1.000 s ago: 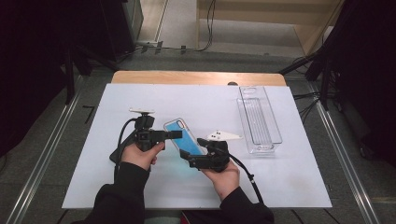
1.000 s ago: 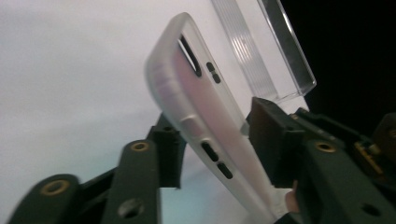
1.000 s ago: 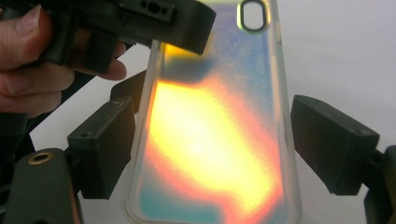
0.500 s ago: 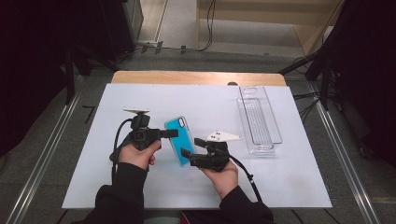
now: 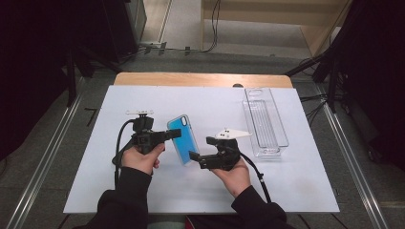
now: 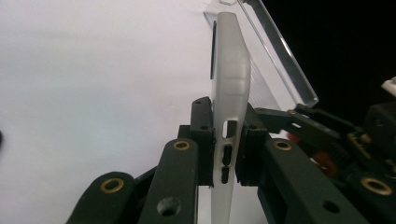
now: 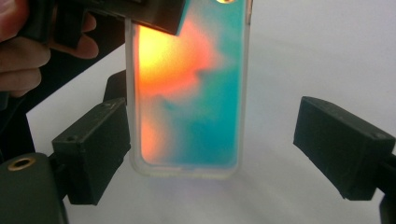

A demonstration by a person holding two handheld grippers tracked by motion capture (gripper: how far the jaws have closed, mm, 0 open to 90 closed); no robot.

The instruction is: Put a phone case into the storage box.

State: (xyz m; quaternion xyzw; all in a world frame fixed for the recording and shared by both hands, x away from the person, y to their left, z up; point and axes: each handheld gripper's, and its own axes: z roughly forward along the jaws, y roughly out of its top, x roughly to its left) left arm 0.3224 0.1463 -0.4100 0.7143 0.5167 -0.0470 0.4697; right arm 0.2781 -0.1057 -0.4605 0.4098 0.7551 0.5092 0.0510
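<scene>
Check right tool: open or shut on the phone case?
Open. In its own view the right tool has jaws spread wide either side of the phone case, not touching it; the left tool clamps it.

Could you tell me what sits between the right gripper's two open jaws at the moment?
The lower end of the phone case stands between them, nearer one jaw, touching neither in the right gripper view. The left gripper holds it clamped.

Bright overexposed table, dark surroundings

The phone case (image 5: 183,138) stands between the left gripper (image 5: 173,135) at nine o'clock and the right gripper (image 5: 198,156) at five; the clear tray (image 5: 265,121), apparently empty, lies at three.
</scene>
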